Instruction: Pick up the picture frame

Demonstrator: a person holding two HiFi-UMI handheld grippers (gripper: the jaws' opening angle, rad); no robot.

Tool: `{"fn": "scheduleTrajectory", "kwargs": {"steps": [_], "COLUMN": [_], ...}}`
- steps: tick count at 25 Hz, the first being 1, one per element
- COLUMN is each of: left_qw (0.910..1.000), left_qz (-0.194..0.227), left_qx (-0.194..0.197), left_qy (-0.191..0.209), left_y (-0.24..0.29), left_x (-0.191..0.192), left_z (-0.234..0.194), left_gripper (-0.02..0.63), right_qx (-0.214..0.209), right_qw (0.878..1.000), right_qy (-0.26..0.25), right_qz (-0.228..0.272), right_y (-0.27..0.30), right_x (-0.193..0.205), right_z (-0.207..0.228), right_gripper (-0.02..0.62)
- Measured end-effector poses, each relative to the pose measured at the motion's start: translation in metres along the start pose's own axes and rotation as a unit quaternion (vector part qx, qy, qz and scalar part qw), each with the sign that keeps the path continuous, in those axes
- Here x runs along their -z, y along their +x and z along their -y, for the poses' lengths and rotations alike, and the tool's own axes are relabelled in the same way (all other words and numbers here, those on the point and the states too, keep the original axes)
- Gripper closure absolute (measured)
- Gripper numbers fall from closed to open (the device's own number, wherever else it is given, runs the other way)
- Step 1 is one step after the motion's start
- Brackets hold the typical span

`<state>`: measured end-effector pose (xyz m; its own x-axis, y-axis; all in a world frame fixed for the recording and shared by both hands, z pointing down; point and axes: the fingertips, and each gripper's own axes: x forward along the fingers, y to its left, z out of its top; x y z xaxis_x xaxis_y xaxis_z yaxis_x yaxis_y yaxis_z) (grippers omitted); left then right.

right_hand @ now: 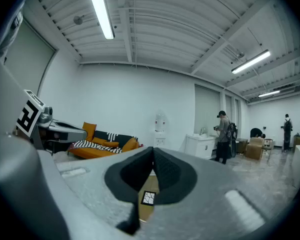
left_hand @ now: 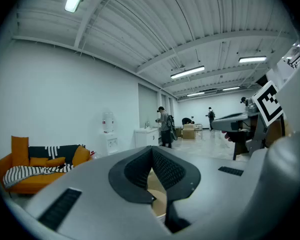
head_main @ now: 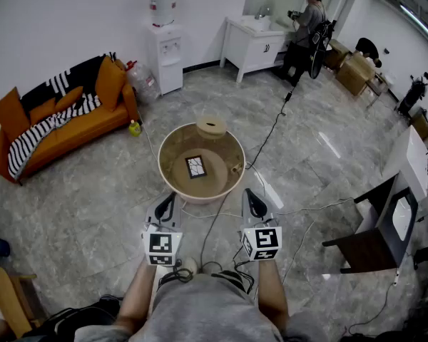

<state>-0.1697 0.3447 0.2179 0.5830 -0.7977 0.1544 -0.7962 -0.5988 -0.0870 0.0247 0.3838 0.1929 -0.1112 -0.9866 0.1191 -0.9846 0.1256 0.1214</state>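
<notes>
- A round tan tabletop with a raised rim (head_main: 164, 148) held a small black-framed picture frame (head_main: 195, 166) lying flat near its middle.
- A round tan disc-shaped object (head_main: 211, 127) sat at the far rim, well apart from the frame.
- The left gripper (head_main: 169, 199) hung just before the near rim, jaws together, holding nothing.
- The right gripper (head_main: 251, 194) was beside it, jaws likewise closed and empty, the frame (right_hand: 148, 197) showing below them.
</notes>
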Motion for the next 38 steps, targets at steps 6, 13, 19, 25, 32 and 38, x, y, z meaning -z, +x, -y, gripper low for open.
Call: {"fn": "scheduleTrajectory", "kwargs": {"steps": [6, 13, 19, 25, 32, 38], "left_qw": [1.0000, 0.9999, 0.9998, 0.9997, 0.9993, 0.9974], "left_qz": [-0.008, -0.011, -0.016, -0.020, -0.035, -0.048], "left_qx": [-0.003, 0.008, 0.013, 0.012, -0.012, -0.049], "left_qy": [-0.004, -0.004, -0.003, -0.006, -0.013, -0.022], "left_y": [0.010, 0.026, 0.045, 0.077, 0.138, 0.214], "left_x": [0.007, 0.007, 0.012, 0.014, 0.018, 0.004], "left_z": [-0.003, -0.011, -0.023, -0.024, -0.027, -0.024], "left_gripper": [0.589, 0.589, 0.589, 0.589, 0.589, 0.589], "right_qx": [-0.005, 0.002, 0.009, -0.001, -0.034, -0.080], "right_qw": [1.000, 1.000, 1.000, 1.000, 0.999, 0.995], "right_qy": [0.006, 0.021, 0.028, 0.027, 0.031, 0.048], "right_qz": [-0.001, 0.004, 0.004, -0.007, -0.012, -0.016], "right_y": [0.006, 0.027, 0.045, 0.071, 0.132, 0.204], "right_x": [0.007, 0.001, 0.004, 0.015, 0.025, 0.031], "right_z": [0.001, 0.008, 0.008, 0.021, 0.058, 0.110], "right_gripper": [0.597, 0.597, 0.597, 0.597, 0.597, 0.596]}}
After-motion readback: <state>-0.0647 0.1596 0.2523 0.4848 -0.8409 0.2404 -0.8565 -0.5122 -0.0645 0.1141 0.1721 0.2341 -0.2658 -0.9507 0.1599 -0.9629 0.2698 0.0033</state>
